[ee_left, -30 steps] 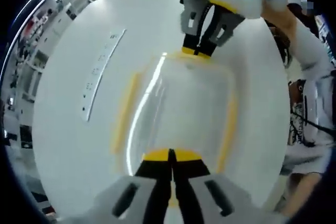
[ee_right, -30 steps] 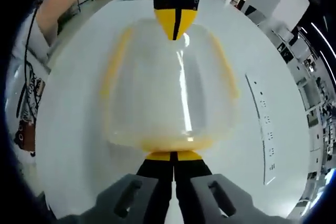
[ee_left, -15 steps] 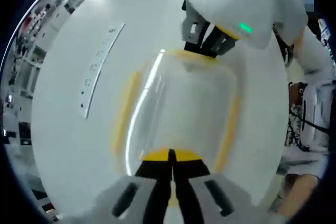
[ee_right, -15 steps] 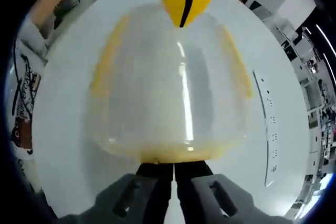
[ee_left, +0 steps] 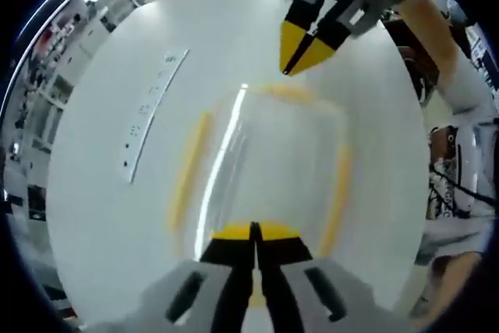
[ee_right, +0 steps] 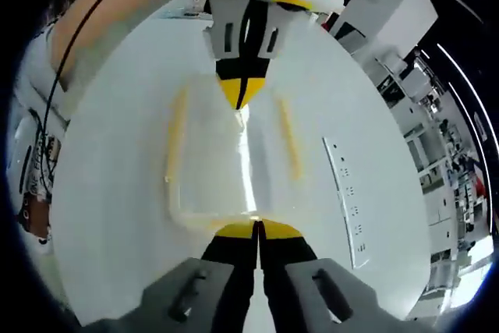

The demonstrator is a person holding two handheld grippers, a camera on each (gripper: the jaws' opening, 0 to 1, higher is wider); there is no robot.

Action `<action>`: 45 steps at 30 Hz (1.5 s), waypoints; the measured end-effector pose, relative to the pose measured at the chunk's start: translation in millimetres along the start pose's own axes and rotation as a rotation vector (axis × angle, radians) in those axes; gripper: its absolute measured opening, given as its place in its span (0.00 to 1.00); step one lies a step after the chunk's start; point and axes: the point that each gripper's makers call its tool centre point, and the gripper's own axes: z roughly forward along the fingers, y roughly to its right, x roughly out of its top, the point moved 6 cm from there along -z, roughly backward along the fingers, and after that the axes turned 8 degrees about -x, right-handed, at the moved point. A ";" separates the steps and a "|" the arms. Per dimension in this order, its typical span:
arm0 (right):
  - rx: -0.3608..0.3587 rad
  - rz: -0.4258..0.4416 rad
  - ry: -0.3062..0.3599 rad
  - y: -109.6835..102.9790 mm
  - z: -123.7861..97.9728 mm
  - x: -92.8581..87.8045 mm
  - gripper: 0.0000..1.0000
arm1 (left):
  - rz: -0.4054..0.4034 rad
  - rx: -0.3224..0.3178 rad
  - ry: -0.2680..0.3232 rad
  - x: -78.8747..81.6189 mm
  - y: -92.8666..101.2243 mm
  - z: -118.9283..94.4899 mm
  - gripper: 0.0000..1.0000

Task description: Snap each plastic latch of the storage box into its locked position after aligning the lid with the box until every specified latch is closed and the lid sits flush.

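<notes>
The left hand-held gripper [ee_left: 253,233] rises from the bottom of the left gripper view with its yellow-tipped jaws pressed together, the tips at the near short edge of the clear storage box [ee_left: 261,165], which lies on the white tabletop [ee_left: 101,216]. The box is see-through, with yellow latches along its long sides [ee_left: 189,169] and a paler yellow strip at the far end; a bright streak of light runs across its lid. Beyond the far end, the right hand-held gripper [ee_left: 300,56] hangs above the tabletop, apart from the box, its yellow tips together. A white power strip [ee_left: 152,107] lies on the tabletop to the left of the box, and a person's sleeve shows at the right edge. In the right gripper view, the right hand-held gripper [ee_right: 256,232] has its jaws pressed together just short of the near end of the box [ee_right: 226,161], while the left hand-held gripper [ee_right: 240,91] sits at the far end, tips on the box edge. The power strip [ee_right: 347,196] lies to the right there.
</notes>
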 end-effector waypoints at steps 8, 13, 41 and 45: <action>0.030 0.000 0.077 -11.2 12.8 37.2 0.00 | 0.192 0.082 0.186 -0.1 1.8 -34.4 0.00; 0.078 -0.014 0.058 -20.5 30.6 44.8 0.00 | 0.151 0.146 0.222 -30.2 -2.5 -61.6 0.00; 0.142 -0.046 -0.063 -38.6 38.5 39.2 0.00 | 0.097 0.104 0.147 -87.8 -19.2 -5.2 0.00; 0.136 -0.027 -0.071 -37.9 38.7 39.1 0.00 | 0.148 0.110 0.120 -85.7 -17.5 -5.4 0.00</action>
